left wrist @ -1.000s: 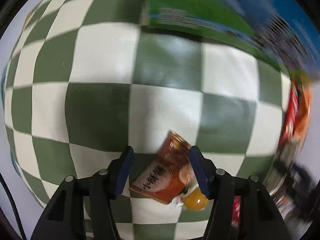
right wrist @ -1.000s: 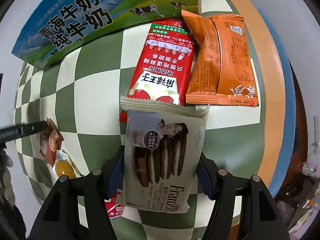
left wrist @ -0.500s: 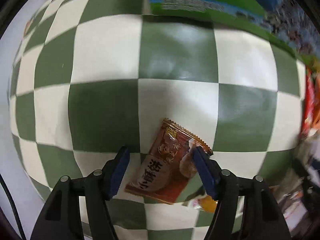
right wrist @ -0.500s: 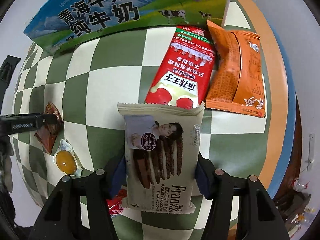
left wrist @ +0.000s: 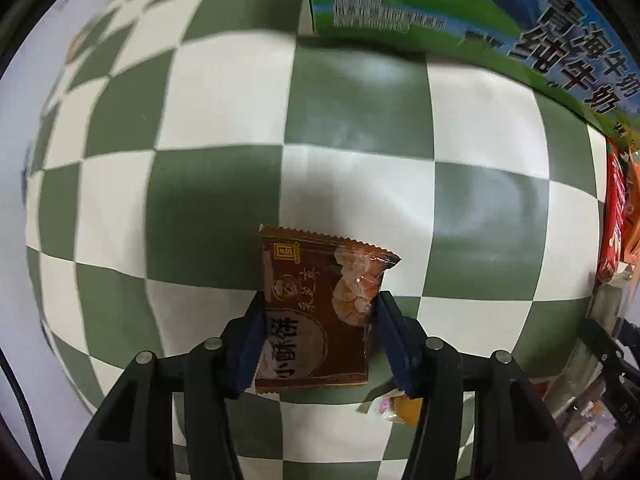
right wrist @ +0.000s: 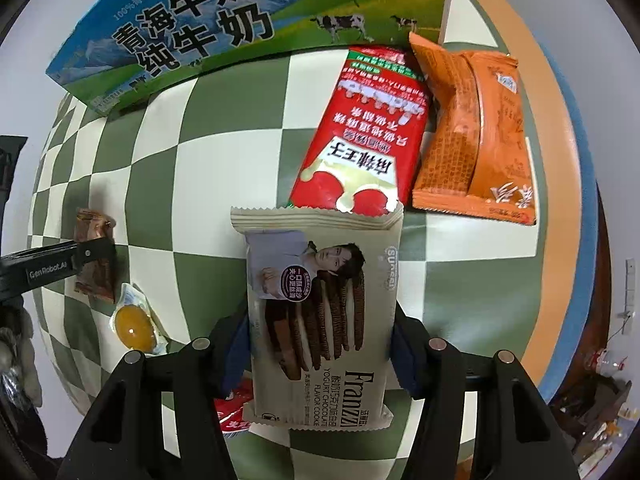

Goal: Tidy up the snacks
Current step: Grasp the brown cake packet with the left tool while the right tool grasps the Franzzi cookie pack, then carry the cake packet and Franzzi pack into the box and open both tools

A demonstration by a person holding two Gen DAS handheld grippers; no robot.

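Your tablecloth (left wrist: 224, 200) is a checkerboard of sage green and off-white squares, and the table (right wrist: 560, 208) under it shows an orange band with a blue rim. The milk carton (right wrist: 192, 36) along the far edge is blue and green with white lettering and black-and-white cows. You have a brown packet (left wrist: 312, 316), a cream biscuit pack (right wrist: 320, 312) printed with dark cookies, a red packet (right wrist: 360, 140) with white print, an orange packet (right wrist: 476, 128), and a clear-wrapped yellow sweet (right wrist: 134, 324).
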